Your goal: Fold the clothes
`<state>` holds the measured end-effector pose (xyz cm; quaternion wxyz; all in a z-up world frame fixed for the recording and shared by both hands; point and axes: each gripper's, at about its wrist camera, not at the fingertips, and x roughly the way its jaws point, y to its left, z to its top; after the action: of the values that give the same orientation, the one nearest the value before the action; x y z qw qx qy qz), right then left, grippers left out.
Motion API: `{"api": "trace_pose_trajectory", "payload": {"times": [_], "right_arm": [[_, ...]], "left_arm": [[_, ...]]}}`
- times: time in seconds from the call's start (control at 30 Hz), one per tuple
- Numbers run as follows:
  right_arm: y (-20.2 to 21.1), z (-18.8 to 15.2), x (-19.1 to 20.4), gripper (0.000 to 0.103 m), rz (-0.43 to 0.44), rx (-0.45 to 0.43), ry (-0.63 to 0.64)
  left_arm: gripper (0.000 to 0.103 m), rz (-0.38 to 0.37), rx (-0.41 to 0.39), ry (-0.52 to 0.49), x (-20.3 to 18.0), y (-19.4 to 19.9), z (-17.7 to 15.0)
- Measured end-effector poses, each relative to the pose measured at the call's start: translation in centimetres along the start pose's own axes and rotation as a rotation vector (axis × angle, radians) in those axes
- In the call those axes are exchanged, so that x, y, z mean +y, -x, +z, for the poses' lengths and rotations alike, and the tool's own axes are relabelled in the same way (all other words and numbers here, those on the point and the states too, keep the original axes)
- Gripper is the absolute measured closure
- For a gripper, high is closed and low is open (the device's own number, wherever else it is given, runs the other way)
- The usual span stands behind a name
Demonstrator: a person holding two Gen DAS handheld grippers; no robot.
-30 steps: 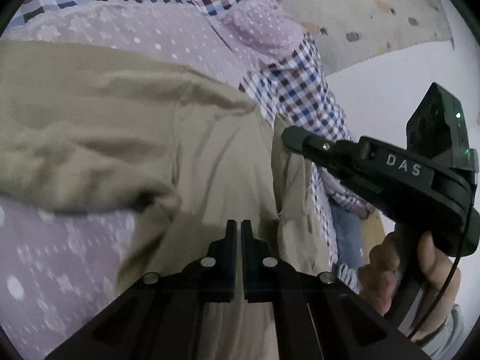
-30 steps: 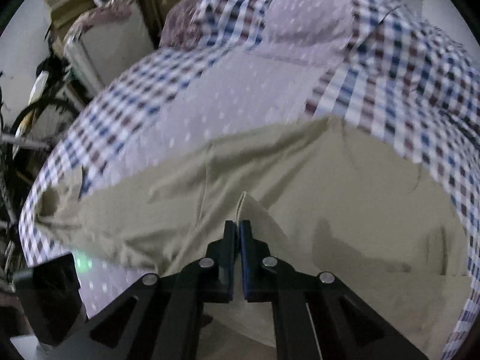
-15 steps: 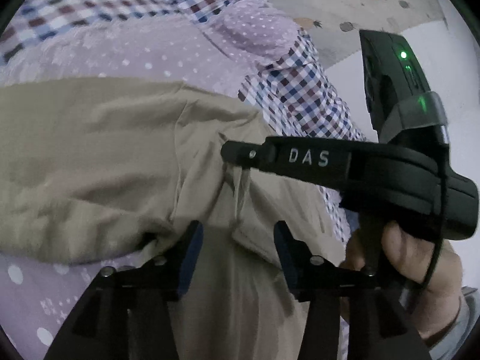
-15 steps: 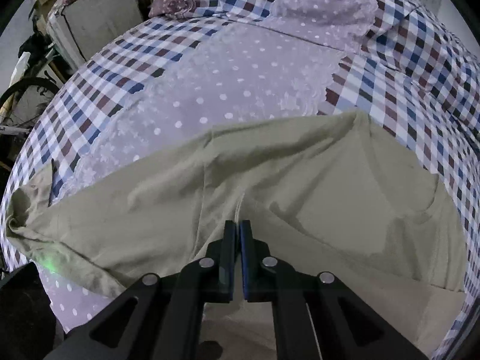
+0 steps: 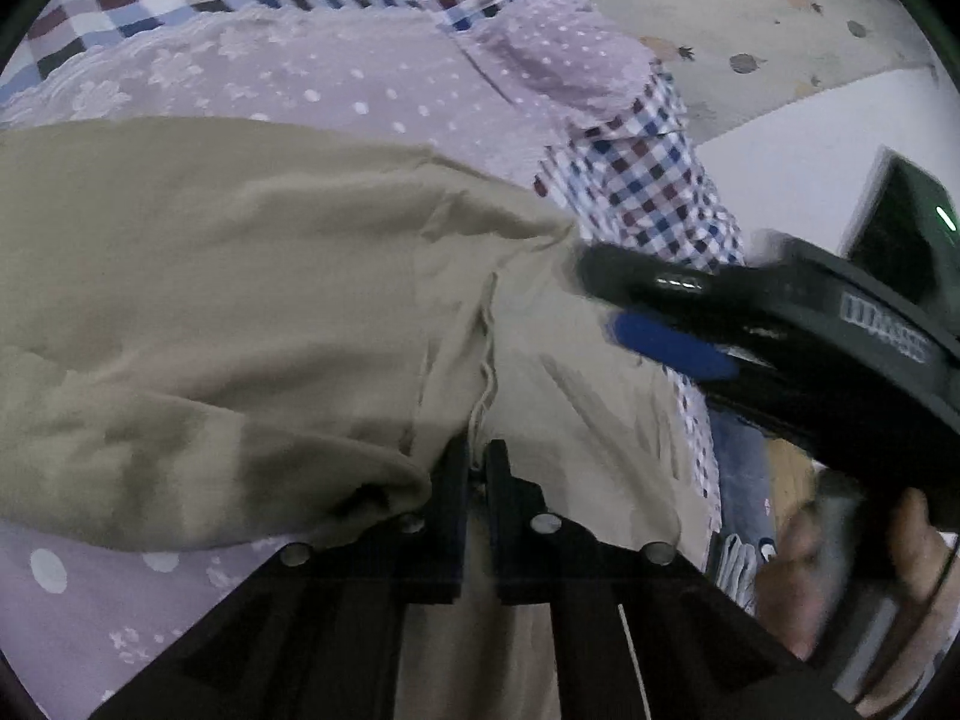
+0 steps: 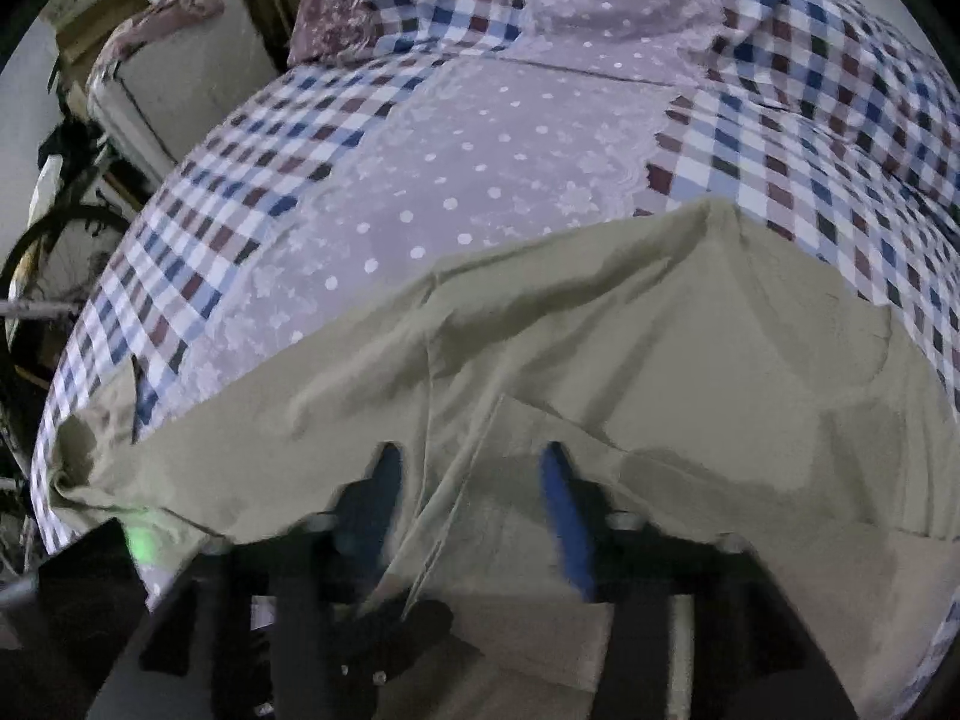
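- Left claw (image 5: pixel 477 468) pinched on the garment (image 5: pixel 240 312), fingertips partly buried in a fold.
- Right claw (image 6: pixel 474 480) wide apart, blurred, gripping nothing.
- Garment spread on the bed (image 6: pixel 480 168), its near edge cut off.

My left gripper (image 5: pixel 477 468) is matt black plastic with small bright metal screw heads, and the khaki garment (image 5: pixel 240 300) between its fingers is soft, matt woven cloth, creased, with a stitched seam. Under it the bedspread (image 6: pixel 480 168) is smooth lilac dotted fabric with lacy trim and checked cotton borders.
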<state>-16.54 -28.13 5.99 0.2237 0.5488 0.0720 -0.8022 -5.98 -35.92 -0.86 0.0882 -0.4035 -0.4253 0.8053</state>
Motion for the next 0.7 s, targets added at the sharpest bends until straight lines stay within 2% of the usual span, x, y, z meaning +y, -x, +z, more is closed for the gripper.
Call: {"api": "trace_pose_trajectory", "payload": {"times": [0.07, 0.13, 0.2, 0.27, 0.33, 0.4, 0.47, 0.57, 0.7], "right_arm": [[1.8, -0.1, -0.9, 0.048, 0.017, -0.031, -0.020], [5.7, -1.0, -3.5, 0.047, 0.043, -0.102, -0.057], [9.7, -1.8, -6.0, 0.045, 0.070, -0.173, -0.094], [14.4, -3.4, -9.8, 0.034, 0.072, -0.263, -0.152], [18.5, -5.9, -14.5, 0.027, 0.024, -0.350, -0.235], [20.8, -8.5, -18.3, 0.026, -0.035, -0.384, -0.295], [22.4, -12.3, -22.7, 0.026, -0.112, -0.371, -0.370], [22.5, -17.4, -26.0, 0.025, -0.175, -0.320, -0.426], [18.9, -24.0, -28.7, 0.026, -0.243, -0.200, -0.448]], "left_arm": [[0.090, -0.001, -0.020, 0.006, -0.2, 0.7, 0.2], [0.072, -0.001, -0.040, 0.011, -0.3, 1.4, 0.5], [0.042, -0.002, -0.059, 0.017, -0.5, 2.1, 0.7], [0.030, -0.002, -0.079, 0.023, -0.6, 2.8, 0.9], [0.027, -0.008, -0.068, 0.000, -1.1, 2.6, 0.7], [0.027, -0.014, -0.056, -0.023, -1.5, 2.4, 0.4], [0.027, -0.020, -0.043, -0.046, -2.0, 2.1, 0.1], [0.027, -0.029, -0.025, -0.081, -2.7, 1.7, -0.3], [0.027, -0.041, 0.000, -0.128, -3.6, 1.2, -0.9]]}}
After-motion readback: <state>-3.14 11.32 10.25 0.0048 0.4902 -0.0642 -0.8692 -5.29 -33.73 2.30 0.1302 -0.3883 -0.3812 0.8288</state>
